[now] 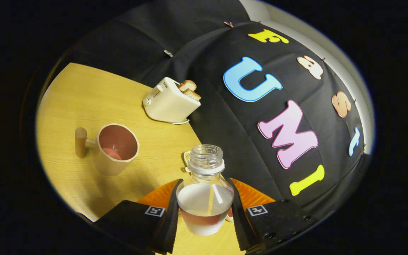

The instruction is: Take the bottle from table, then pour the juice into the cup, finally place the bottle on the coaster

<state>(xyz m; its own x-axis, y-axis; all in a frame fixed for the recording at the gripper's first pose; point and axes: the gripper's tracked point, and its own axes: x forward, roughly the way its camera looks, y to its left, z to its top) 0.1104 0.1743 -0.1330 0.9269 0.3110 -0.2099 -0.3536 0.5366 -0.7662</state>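
The cup (116,148) stands at about ten o'clock from the fingers, on the wooden table (83,99). Its stubby handle sticks out away from the bottle, and its mouth faces up, so liquid can fall straight in. A little reddish juice already lies in its bottom, which suggests the pour is under way or just finished; I cannot tell which.

Farther off, at roughly eleven o'clock, a toaster (170,102) sits at the table's back edge with two slices of bread (188,89) up in its slots. It is well apart from the cup and plays no part in the job.

Between the fingers is the bottle (205,191), uncapped, its open neck pointing toward twelve o'clock. The gripper (204,212) pinches it on both flanks of its wide body, one finger pressed to each side, low enough that the neck stays free for pouring. Reddish juice fills only the lower part of the bottle. The whole scene looks tilted, so the bottle is likely being held at a lean toward the cup.

A small pale object peeks out just behind the bottle's neck, on the table; it may be the coaster, but too little of it is visible to say.

The remaining step, by my reading, is to set the bottle on the coaster.
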